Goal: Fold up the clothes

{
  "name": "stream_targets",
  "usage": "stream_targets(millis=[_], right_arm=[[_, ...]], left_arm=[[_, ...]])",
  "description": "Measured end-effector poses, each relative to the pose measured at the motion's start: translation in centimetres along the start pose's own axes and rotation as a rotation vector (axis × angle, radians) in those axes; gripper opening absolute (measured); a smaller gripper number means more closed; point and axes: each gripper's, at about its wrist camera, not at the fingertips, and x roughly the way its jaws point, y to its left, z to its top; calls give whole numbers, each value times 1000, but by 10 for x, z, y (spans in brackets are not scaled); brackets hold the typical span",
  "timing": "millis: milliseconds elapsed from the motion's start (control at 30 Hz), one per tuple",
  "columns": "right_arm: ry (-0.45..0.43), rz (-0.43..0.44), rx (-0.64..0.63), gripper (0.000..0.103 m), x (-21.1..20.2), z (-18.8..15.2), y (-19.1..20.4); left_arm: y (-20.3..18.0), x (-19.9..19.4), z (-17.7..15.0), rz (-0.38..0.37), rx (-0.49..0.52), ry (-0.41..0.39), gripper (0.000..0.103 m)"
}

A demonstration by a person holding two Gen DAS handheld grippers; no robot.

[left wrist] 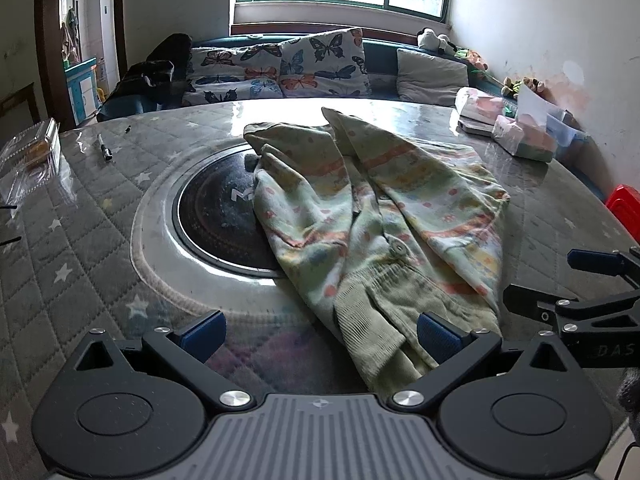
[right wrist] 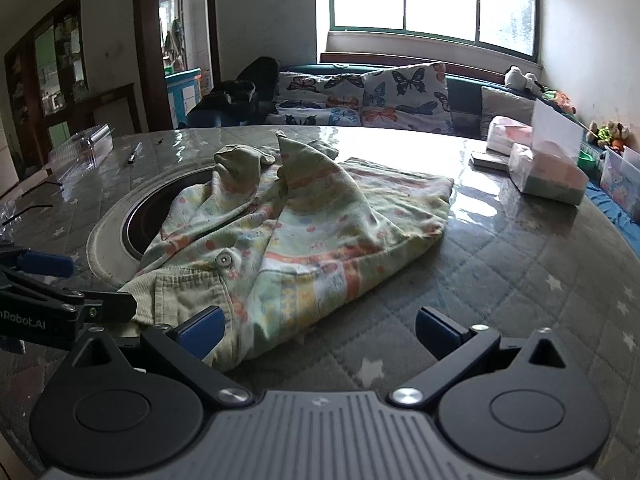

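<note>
Shirt (left wrist: 372, 216) lies crumpled mid-table (left wrist: 100, 240), half over the round burner (left wrist: 216, 216). Looks soft, light, floppy, so I'd pinch the ribbed hem. Left gripper (left wrist: 320, 330) and right gripper (right wrist: 320, 330) both wide open, holding nothing.

A soft, matt printed cotton garment (left wrist: 372, 216) with a ribbed knit hem lies on a quilted cloth table cover (left wrist: 80, 256) under glossy clear plastic sheeting. A smooth, shiny black glass cooktop (left wrist: 220, 216) sits in a dull metal ring. Both grippers are matt black plastic with ridged blue pads (right wrist: 202, 330) and bright metal screws.
</note>
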Motion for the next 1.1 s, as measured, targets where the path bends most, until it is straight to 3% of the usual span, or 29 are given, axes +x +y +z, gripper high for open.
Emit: stream_targets(millis=[367, 833, 1100], right_arm=[[20, 5, -45, 89, 41, 44, -6], [34, 33, -94, 69, 126, 118, -17], [63, 51, -108, 63, 173, 133, -16]], left_arm=[[16, 25, 21, -2, -25, 18, 103], [35, 51, 36, 3, -65, 57, 103], [45, 61, 42, 16, -84, 76, 103]])
